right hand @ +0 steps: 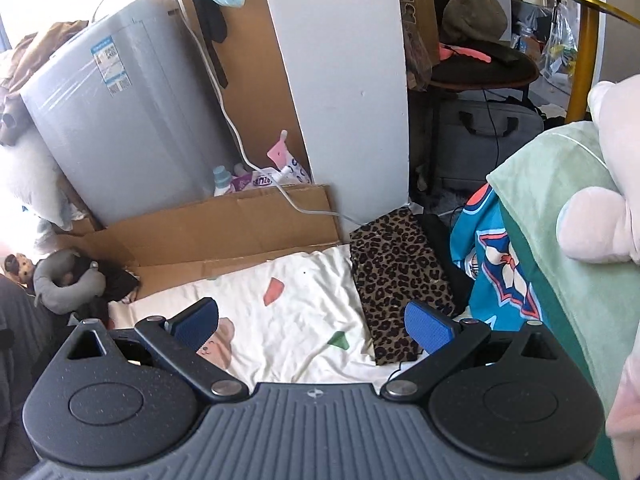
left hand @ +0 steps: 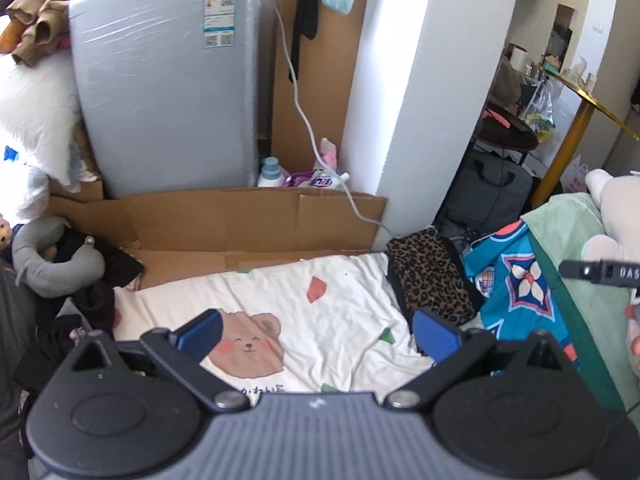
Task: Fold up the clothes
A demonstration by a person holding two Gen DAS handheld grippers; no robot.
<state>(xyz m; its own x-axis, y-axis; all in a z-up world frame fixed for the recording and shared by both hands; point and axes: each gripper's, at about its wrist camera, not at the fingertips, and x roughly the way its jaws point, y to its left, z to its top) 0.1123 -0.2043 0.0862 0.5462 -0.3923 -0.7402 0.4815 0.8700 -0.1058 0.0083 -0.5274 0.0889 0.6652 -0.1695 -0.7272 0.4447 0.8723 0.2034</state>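
Note:
A cream shirt [left hand: 312, 320] with a brown bear print lies spread flat before me, also seen as the cream shirt [right hand: 288, 304] in the right wrist view. A folded leopard-print garment [left hand: 434, 280] lies along its right edge; in the right wrist view the leopard garment [right hand: 394, 276] reaches toward the right finger. A teal patterned garment [left hand: 516, 280] hangs at the right. My left gripper [left hand: 318, 336] hovers open above the bear print, holding nothing. My right gripper [right hand: 314, 326] is open too, above the shirt's right half, with nothing between its blue pads.
Flattened cardboard [left hand: 224, 224] lies behind the shirt, with a grey washing machine [left hand: 164, 92] and a white pillar [left hand: 420, 92] beyond. A grey neck pillow [left hand: 52, 268] and dark clothes sit at the left. A green blanket [right hand: 560, 220] and a pale plush toy [right hand: 600, 224] crowd the right.

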